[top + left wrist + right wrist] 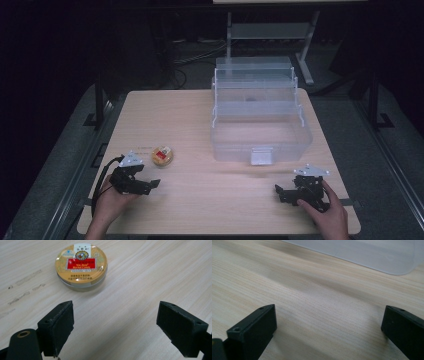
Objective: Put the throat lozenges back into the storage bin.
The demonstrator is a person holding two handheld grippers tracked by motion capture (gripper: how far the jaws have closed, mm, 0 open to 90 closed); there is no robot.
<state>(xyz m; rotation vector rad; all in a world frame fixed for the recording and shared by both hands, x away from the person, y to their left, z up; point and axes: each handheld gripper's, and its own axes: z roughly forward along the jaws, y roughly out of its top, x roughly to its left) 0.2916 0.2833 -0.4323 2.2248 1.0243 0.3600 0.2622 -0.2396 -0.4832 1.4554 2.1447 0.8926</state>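
A pale wood-grain table (200, 200) stands in a dark room, with black floor and a tangle of cables behind it, and what may be the grey legs of another stand (305, 45) at the back, though the gloom makes that hard to judge. On the table's far right half sits a clear plastic box (260, 120) with stepped trays raised above its base. A small round tin (81, 265) with a gold lid and a red label lies flat on the left side of the table, just ahead of the left gripper (115, 327), whose jaws stand wide apart and empty. The right gripper (329, 332) rests low near the table's near right edge, jaws likewise spread with bare wood between them, the box's corner ahead.
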